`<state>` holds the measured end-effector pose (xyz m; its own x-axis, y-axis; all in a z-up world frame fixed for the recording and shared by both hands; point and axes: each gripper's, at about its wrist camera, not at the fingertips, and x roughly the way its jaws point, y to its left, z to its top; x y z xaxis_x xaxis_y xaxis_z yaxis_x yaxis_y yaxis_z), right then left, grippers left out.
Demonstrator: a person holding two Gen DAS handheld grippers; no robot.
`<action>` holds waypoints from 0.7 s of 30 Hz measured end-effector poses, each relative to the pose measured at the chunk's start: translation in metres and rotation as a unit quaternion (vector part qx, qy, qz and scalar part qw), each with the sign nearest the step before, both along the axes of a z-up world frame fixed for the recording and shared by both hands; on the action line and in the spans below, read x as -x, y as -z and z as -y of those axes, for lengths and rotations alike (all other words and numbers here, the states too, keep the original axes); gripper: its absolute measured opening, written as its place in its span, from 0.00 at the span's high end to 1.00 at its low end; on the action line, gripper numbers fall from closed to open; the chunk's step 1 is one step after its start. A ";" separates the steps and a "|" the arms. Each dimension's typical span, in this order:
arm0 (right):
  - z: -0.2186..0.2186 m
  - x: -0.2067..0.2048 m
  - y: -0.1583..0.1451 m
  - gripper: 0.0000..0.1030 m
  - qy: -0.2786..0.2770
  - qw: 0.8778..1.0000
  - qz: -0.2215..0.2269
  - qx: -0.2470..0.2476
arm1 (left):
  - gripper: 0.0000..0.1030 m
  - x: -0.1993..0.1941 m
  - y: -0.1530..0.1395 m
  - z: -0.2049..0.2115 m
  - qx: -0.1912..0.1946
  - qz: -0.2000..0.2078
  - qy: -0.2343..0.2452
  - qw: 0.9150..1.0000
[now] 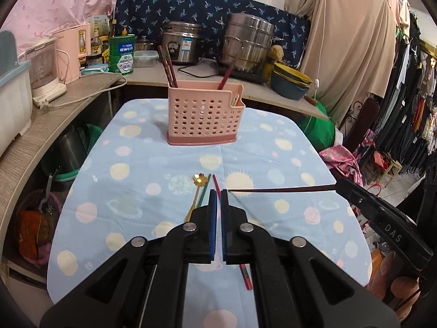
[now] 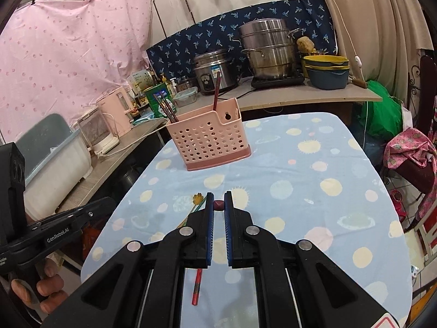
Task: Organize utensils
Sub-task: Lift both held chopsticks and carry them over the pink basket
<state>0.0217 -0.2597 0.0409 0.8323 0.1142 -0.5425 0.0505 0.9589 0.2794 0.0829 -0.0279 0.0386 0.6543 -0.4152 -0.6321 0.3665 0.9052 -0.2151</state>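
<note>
Two pots (image 1: 247, 46) behind pink caddy (image 1: 204, 113)

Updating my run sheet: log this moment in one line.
left tongs: shut, empty | right tongs: shut on dark chopstick | lying loose: gold spoon, red chopstick

Both views are evenly and fairly brightly lit by soft, diffuse indoor light; its source is not in view; the pink perforated plastic utensil basket (image 1: 205, 114) casts only a faint shadow on the pale blue cloth with pastel dots (image 1: 153, 147); the stacked stainless steel steamer pot (image 2: 269, 49) carries mild glare; fisheye distortion bows the table and counters, with dark vignetting in the corners; the middle is sharp, the rims softer.
</note>
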 end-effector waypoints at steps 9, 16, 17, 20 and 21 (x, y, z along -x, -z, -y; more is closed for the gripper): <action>0.003 0.003 -0.005 0.93 0.005 1.000 0.002 -0.006 | 0.57 0.008 0.050 -0.017 -0.001 -0.060 -0.016 0.998; -0.001 0.013 0.001 0.93 0.005 1.000 -0.004 -0.009 | 0.57 0.012 0.110 -0.008 -0.052 -0.108 -0.004 0.993; -0.002 0.013 0.002 0.93 0.004 1.000 -0.006 -0.009 | 0.57 0.010 0.115 -0.009 -0.054 -0.114 -0.008 0.992; -0.004 0.014 0.007 0.93 0.003 1.000 -0.012 -0.010 | 0.57 0.005 0.129 -0.014 -0.056 -0.124 -0.016 0.991; -0.004 0.014 0.008 0.93 0.002 1.000 -0.014 -0.011 | 0.57 0.003 0.132 -0.015 -0.055 -0.126 -0.017 0.990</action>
